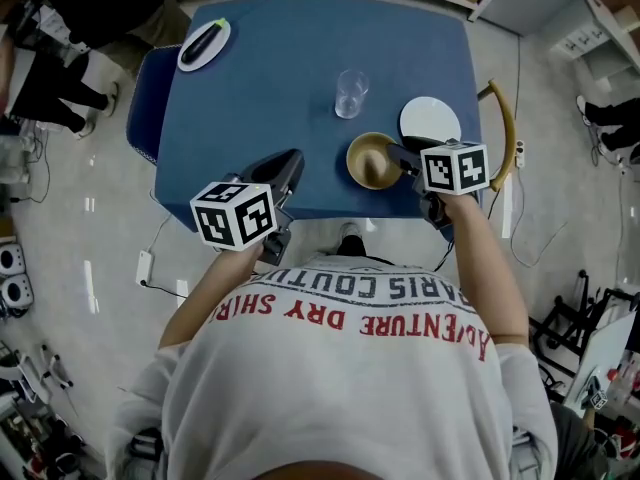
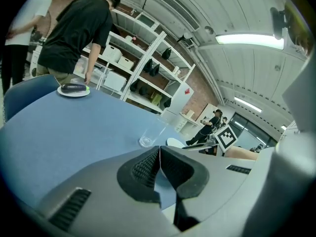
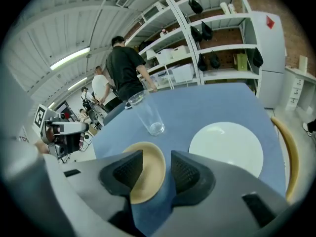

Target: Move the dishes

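Bowl (image 1: 372, 160), tan: stands on the blue table (image 1: 290, 88). Right tongs (image 3: 157, 164): released, jaws apart astride the bowl's rim, one over the hollow, the other outside; contact unclear. Left tongs (image 2: 159, 154): clenched on nothing, jaws pressed together, left of the bowl and apart from it. White plate (image 1: 430, 120): lies just beyond the bowl, to its right. Clear glass (image 1: 350, 93): stands upright beyond the bowl, slightly left. Second plate (image 1: 204, 44), a dark thing on it: far beyond the bowl, leftward.
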A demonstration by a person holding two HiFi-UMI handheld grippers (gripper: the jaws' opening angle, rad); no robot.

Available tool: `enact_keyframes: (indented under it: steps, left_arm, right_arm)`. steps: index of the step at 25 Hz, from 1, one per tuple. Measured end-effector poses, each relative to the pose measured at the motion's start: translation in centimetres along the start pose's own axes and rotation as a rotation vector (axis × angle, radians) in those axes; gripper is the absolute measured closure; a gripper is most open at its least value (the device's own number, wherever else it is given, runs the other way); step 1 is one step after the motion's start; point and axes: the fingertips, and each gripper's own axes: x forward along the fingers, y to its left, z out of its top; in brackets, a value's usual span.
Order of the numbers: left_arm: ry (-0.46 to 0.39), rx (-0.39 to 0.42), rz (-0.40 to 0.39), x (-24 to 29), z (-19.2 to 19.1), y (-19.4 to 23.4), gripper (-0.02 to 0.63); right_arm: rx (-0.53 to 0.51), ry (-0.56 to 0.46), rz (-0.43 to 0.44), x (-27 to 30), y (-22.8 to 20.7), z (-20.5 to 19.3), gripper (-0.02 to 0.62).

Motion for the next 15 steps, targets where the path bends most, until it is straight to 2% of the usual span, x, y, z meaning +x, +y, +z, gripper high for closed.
enact_keyframes:
  steps: [4,10,15]
  left_arm:
    - [0.022,0.047,-0.041,0.2,0.0,-1.7,0.577]
    - [0.013,0.123,-0.11,-0.1,1.7,-4.8,0.577]
    - [-0.009,0.19,-0.177,-0.3,3.1,-7.9,0.577]
  right_arm:
    - [-0.043,-0.109,0.016,-1.9,0.8,1.4,0.399]
    - [-0.166,-0.298,0.021,-7.0,3.6,4.6,0.404]
    - [-0.227,-0.469,0.071,-11.3,6.7,6.8,0.519]
